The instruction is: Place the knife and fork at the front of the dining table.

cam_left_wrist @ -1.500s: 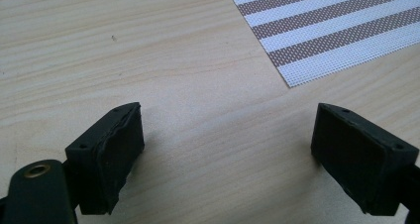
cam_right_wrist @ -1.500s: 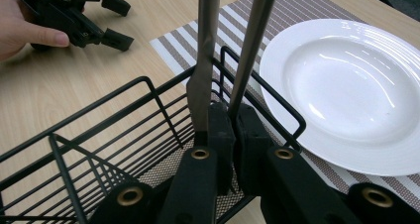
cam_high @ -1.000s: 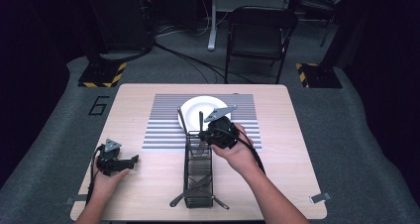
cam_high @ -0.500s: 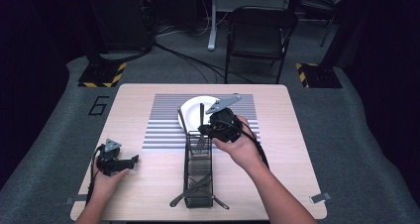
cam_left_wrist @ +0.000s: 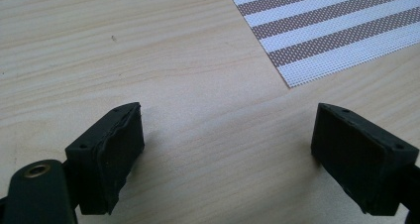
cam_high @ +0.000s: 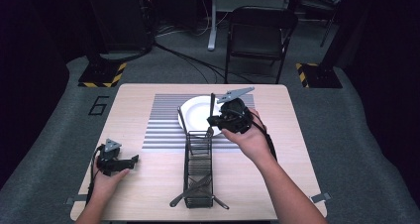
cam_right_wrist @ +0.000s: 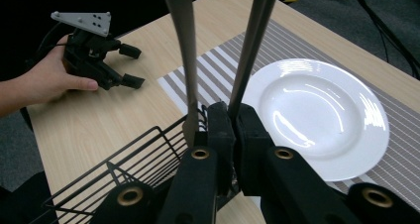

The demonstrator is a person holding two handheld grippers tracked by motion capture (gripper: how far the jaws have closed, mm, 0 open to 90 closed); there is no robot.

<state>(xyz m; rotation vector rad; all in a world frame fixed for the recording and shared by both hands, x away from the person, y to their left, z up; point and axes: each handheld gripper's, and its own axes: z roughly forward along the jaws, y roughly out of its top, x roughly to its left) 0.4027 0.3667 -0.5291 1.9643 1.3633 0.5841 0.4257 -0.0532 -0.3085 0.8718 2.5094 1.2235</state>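
Observation:
My right gripper (cam_high: 214,122) is shut on the lower part of a dark metal utensil (cam_high: 212,107), which stands upright above the far end of a black wire basket (cam_high: 198,157). In the right gripper view the held utensil's handle (cam_right_wrist: 250,45) rises from between the jaws of that gripper (cam_right_wrist: 233,120). A second utensil (cam_right_wrist: 184,60) stands just left of it in the basket (cam_right_wrist: 124,169). A white plate (cam_high: 195,112) lies on a striped placemat (cam_high: 163,122) right behind. My left gripper (cam_high: 121,163) rests open on the table at the near left, nothing between its jaws (cam_left_wrist: 228,149).
More utensils (cam_high: 195,189) lie in the basket's near end. The wooden table (cam_high: 277,184) ends close to the person's side. The placemat's corner (cam_left_wrist: 337,26) lies ahead of the left gripper. A folding chair (cam_high: 260,35) stands on the floor beyond the table.
My right gripper has risen with the utensil, lifting it higher above the basket's far end and a little toward the plate. The left gripper has stayed still.

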